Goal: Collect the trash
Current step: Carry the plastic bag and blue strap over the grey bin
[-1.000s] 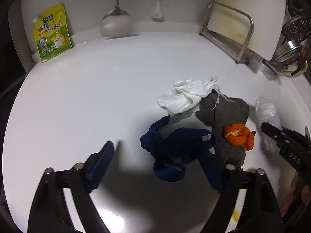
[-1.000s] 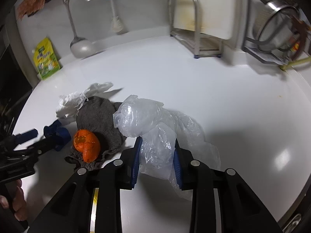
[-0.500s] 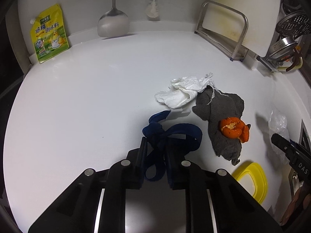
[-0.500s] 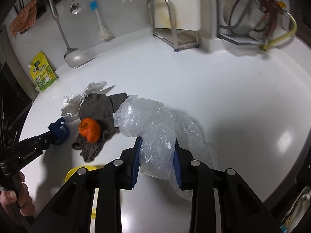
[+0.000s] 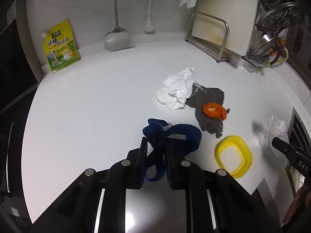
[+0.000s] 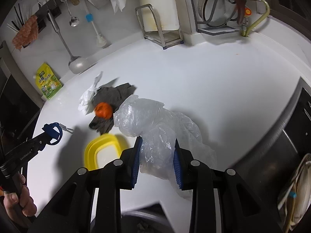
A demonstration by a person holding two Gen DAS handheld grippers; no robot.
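On the white counter (image 5: 97, 106), far left against the back wall, a yellow seasoning pouch (image 5: 60, 46) leans upright. Next along the wall, a metal spatula (image 5: 116, 36) and a bottle brush (image 5: 149, 19) hang with their heads down by the counter's back edge. Nearer the camera, the left gripper (image 5: 155, 147) has its fingers clamped together on a knotted blue strap (image 5: 171, 136), whose loops spill out to the right of the fingers.

Beyond the strap, mid-counter, a crumpled white tissue (image 5: 177, 89) overlaps the left edge of a grey rag (image 5: 210, 106), and an orange peel (image 5: 214, 110) sits on top of that rag. Just below the rag lies a yellow lid (image 5: 233, 156), blurred in both views, near the counter's front edge. Nothing lies between the strap and the tissue.

Behind, at the back right, a cutting board (image 5: 223, 9) stands in a metal rack (image 5: 209, 33), with a dish rack (image 5: 272, 44) of pots beside it.

Farthest right, the right gripper (image 6: 157, 155) holds its fingers closed on a clear plastic bag (image 6: 155, 124); the bag billows up in front of them and hides part of the rag. In this view, the left gripper (image 6: 47, 134) shows at the left edge with the blue strap (image 6: 52, 133) in its tip, and a person's hand (image 6: 18, 200) grips its handle.
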